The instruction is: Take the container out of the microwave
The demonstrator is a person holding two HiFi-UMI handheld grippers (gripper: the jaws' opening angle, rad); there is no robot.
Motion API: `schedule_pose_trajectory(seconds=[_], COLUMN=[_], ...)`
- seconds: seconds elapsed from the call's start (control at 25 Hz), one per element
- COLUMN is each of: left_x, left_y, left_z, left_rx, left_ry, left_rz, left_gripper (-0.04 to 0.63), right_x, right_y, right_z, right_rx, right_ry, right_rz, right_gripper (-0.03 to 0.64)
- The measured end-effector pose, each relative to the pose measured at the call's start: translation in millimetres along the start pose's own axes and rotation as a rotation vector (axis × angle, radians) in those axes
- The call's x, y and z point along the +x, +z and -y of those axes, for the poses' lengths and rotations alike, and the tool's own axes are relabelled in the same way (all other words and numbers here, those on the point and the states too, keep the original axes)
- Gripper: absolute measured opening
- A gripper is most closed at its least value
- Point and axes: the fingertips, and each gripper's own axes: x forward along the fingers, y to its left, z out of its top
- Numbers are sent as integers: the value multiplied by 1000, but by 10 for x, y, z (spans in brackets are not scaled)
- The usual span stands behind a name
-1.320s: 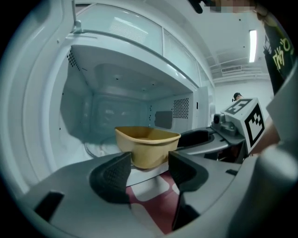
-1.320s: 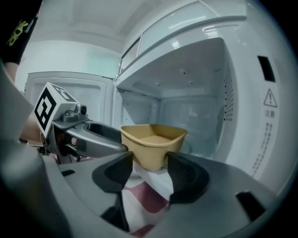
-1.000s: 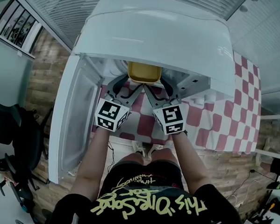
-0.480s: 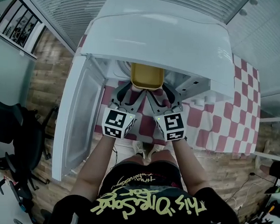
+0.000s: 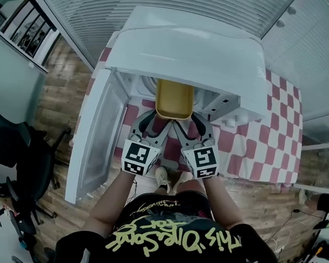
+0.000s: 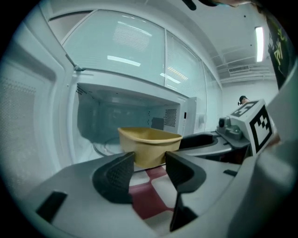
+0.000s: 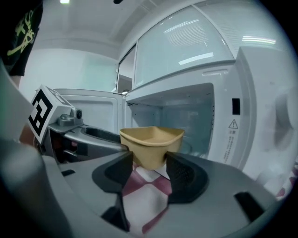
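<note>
Simply smooth, round-cornered yellow container (image 5: 174,99)

Red-checked cloth (image 5: 265,142); black chair (image 5: 20,159); wooden floor (image 5: 56,89)

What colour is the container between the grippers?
Mustard yellow container; the right gripper view shows it best.

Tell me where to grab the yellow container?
Grab the yellow container by its near end's two corners, coming from the open front of the microwave. Its short end sticks out toward you; walls and top shut off the other sides.
</note>
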Motion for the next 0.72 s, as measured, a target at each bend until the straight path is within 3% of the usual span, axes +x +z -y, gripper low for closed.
schedule_pose_trajectory(seconds=[0.72], left_x=[-395], left_y=[110], left_z=[271], left_rx=[8], left_ry=[-5], left_rz=[28], left_gripper=[213], right_x=[-398], right_y=[-2], right_z=[-246], right_rx=[0], right_ry=[33], right_rz=[23], right_gripper=[225])
